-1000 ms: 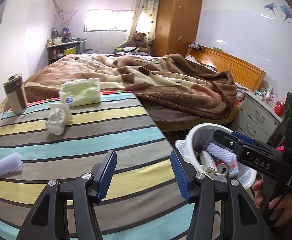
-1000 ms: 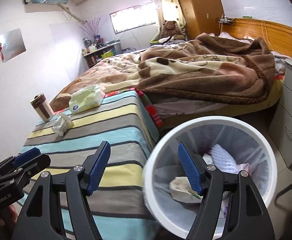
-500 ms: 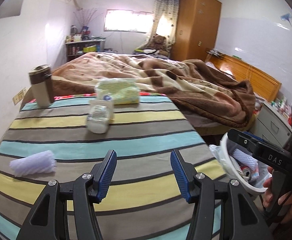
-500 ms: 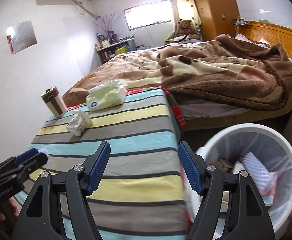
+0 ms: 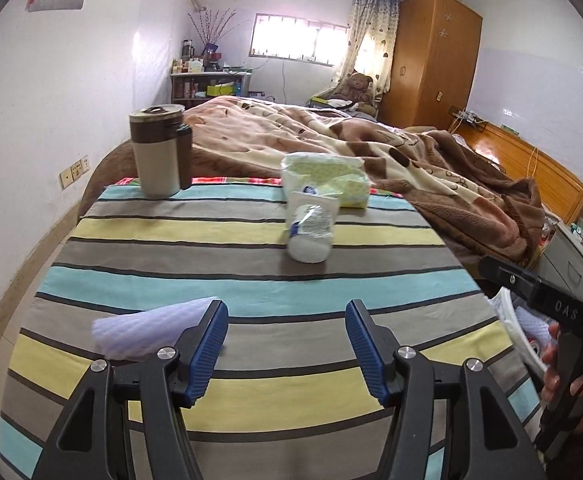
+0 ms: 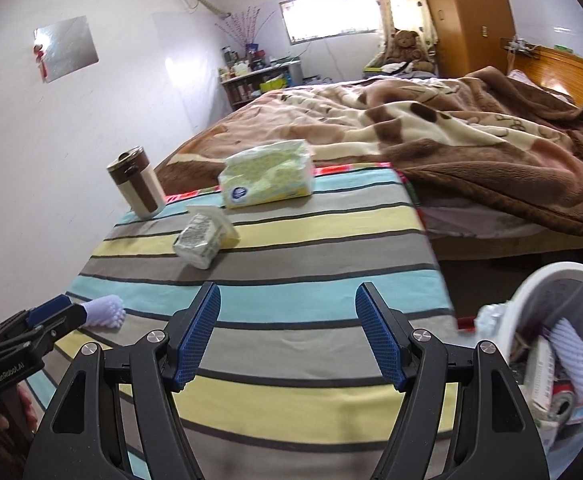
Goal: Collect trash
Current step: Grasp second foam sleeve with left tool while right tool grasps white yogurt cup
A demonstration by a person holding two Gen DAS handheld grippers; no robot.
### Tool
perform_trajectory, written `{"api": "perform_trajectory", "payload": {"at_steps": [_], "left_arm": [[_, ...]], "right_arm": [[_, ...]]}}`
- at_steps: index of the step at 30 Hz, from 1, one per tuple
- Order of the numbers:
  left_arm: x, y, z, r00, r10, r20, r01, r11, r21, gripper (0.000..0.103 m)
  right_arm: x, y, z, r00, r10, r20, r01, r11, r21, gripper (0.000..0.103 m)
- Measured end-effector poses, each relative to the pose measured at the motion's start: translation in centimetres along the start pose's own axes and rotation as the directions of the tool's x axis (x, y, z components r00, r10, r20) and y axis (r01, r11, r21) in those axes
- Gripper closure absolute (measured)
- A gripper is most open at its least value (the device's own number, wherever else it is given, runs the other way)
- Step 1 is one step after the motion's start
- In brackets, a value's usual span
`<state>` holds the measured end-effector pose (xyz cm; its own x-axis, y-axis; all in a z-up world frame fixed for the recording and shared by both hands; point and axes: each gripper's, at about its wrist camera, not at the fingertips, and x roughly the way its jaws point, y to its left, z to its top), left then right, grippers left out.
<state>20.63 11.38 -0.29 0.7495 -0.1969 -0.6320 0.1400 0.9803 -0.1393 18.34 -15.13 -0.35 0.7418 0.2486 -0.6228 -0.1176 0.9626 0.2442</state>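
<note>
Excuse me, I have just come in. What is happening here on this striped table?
A person with a two-finger gripper in each hand is collecting trash. Both the left gripper and the right gripper are open and empty above the striped table. A white foam sleeve lies just beside the left gripper. A crumpled wrapper, a tissue pack and a mug also sit on the table. The white bin on the right already holds trash.

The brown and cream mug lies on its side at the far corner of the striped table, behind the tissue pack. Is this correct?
Not quite. The mug stands upright, not on its side; the left wrist view shows this clearly. It is at the far left corner of the striped table. The tissue pack sits to its right at the far edge.
</note>
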Motion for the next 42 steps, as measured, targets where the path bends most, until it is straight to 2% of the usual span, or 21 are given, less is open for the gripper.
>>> {"api": "perform_trajectory", "payload": {"at_steps": [8,18,22,24,35,39,42], "left_arm": [[0.7,4.2,-0.4,0.997,0.063,-0.039,-0.061,0.997,0.046,0.042],[3.5,7.7,-0.4,0.990,0.055,-0.126,-0.044,0.995,0.086,0.041],[4.2,7.8,-0.5,0.986,0.068,-0.151,-0.045,0.987,0.155,0.041],[4.6,7.8,-0.6,0.983,0.054,-0.174,-0.022,0.983,0.183,0.041],[4.9,7.0,-1.1,0.979,0.025,-0.200,0.023,0.972,0.233,0.037],[5.0,7.4,-1.1,0.976,0.085,-0.198,-0.034,0.968,0.250,0.037],[5.2,7.7,-1.1,0.976,0.085,-0.202,-0.032,0.968,0.251,0.037]], "right_arm": [[3.0,2.5,0.1,0.999,0.028,-0.046,-0.028,1.000,-0.010,0.031],[6.8,5.2,1.0,0.994,0.044,-0.103,-0.049,0.998,-0.045,0.031],[8.2,6.0,1.6,0.992,0.057,-0.113,-0.063,0.997,-0.051,0.031],[9.0,6.3,1.8,0.991,0.064,-0.120,-0.070,0.996,-0.049,0.031],[12.2,7.8,3.1,0.985,0.088,-0.151,-0.095,0.995,-0.037,0.028],[13.6,8.0,3.3,0.979,0.092,-0.181,-0.095,0.995,-0.009,0.028],[14.4,8.3,3.3,0.979,0.059,-0.193,-0.064,0.998,-0.022,0.028]]}}
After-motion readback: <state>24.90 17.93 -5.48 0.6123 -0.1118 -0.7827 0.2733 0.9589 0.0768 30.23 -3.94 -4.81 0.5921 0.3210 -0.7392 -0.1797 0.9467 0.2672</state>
